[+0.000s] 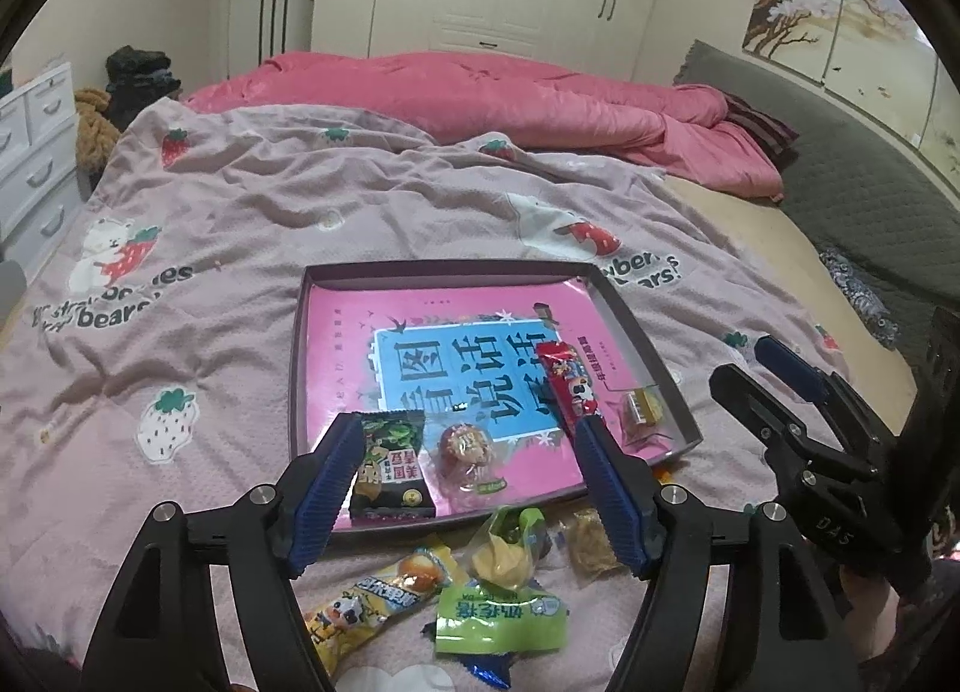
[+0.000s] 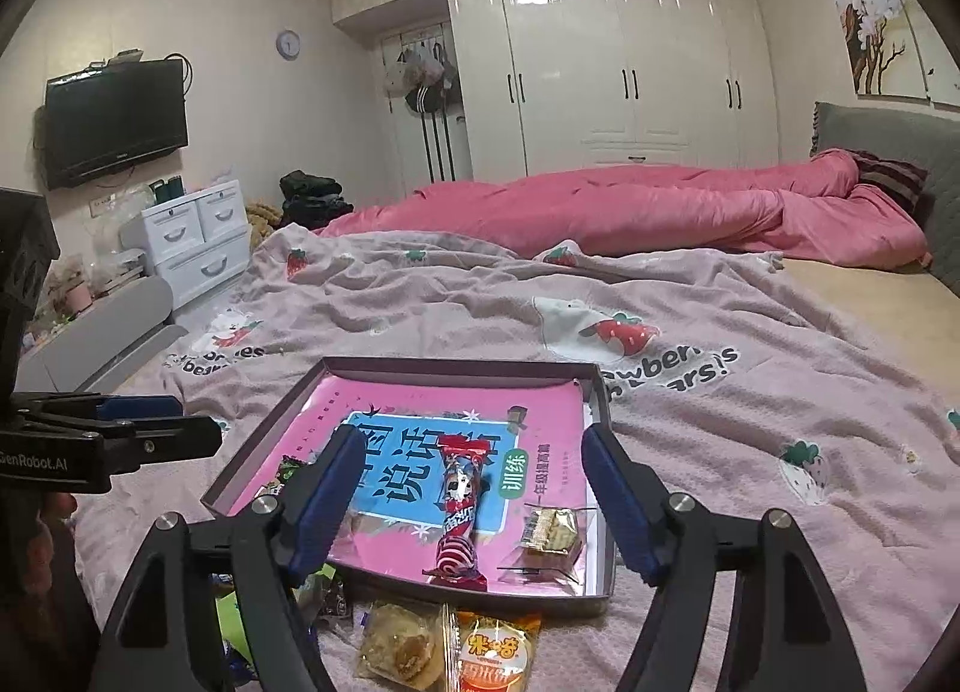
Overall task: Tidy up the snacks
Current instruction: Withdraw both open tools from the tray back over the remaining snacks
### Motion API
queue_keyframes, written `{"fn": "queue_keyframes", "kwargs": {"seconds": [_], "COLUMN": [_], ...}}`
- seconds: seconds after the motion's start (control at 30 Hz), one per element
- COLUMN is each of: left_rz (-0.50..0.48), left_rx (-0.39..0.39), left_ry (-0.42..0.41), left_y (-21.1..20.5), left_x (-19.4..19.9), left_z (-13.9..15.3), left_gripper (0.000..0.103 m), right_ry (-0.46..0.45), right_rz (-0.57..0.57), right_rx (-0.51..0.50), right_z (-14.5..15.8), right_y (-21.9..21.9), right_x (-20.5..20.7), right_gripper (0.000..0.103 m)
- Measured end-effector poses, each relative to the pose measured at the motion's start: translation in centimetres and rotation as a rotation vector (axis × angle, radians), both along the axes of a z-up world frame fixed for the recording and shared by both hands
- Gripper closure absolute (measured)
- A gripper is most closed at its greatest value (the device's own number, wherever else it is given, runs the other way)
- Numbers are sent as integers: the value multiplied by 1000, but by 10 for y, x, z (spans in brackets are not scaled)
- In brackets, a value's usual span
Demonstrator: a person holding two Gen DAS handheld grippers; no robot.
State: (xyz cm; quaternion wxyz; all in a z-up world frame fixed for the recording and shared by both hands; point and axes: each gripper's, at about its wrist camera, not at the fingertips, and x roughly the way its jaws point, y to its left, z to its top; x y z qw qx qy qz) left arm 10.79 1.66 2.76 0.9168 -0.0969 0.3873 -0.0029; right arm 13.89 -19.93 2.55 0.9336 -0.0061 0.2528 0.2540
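A shallow tray (image 1: 636, 326) (image 2: 600, 386) lined with a pink book cover lies on the bed. In it are a dark green snack packet (image 1: 393, 467), a round red candy (image 1: 465, 446), a red candy stick (image 1: 567, 380) (image 2: 459, 512) and a small clear-wrapped biscuit (image 1: 642, 407) (image 2: 549, 530). My left gripper (image 1: 468, 488) is open and empty over the tray's near edge. My right gripper (image 2: 474, 503) is open and empty above the red stick; it also shows in the left wrist view (image 1: 750, 368). Loose snacks lie in front of the tray: a green packet (image 1: 501, 620), a yellow bar (image 1: 366, 602), a pastry (image 2: 402, 644) and an orange packet (image 2: 495, 653).
The tray rests on a wrinkled pink strawberry quilt (image 1: 240, 248). A pink duvet (image 2: 630, 206) lies bunched behind it, with a grey headboard (image 2: 888, 134) to the right. White drawers (image 2: 198, 236) stand left of the bed.
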Motion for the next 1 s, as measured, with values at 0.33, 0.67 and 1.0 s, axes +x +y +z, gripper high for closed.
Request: {"fn": "queue_keyframes", "kwargs": {"seconds": [0.33,0.67,1.0], "left_rz": [-25,-55,-30], "left_rx": [-12,-15,-5], "left_ry": [-2,-7,-6], "left_y": [-3,-10,3], "left_x": [-13,-18,-23], "left_z": [3,8,7], "left_gripper": [28,28,28], "right_ry": [9,53,30], "right_rz": [-42,-125,-107], "right_rx": [25,63,100], "right_z": [-1,-7,2], "right_y": [-11,-32,-30], "right_x": [-9,-5,-7], "right_gripper": [23,23,18]}}
